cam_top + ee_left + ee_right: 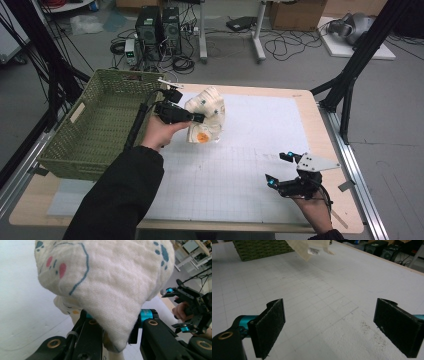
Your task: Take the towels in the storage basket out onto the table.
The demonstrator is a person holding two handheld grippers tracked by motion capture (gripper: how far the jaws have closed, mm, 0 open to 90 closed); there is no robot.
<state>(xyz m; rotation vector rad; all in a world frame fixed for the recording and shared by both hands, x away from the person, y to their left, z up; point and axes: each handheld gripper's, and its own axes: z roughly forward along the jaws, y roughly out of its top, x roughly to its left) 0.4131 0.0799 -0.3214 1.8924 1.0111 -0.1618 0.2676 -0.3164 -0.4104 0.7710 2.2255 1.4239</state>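
Observation:
A cream cloth [207, 112] printed with pink-cheeked faces and blue paw marks hangs bunched above the table's white gridded mat [250, 145]. My left gripper [199, 118] is shut on it, the hand held near the basket's right side. In the left gripper view the cloth [107, 282] bulges over the two jaws of my left gripper [112, 323], pinched between them. My right gripper [278, 169] rests low at the near right of the mat, open and holding nothing. Its pads [270, 327] stand wide apart over bare mat, and the cloth's lower edge with a label [310, 248] hangs far ahead.
A green woven basket [100, 125] stands on the table's left side; its rim also appears in the right gripper view [259, 248]. Black tripod legs [350, 75] rise past the table's right edge. Computers and cables lie on the floor behind.

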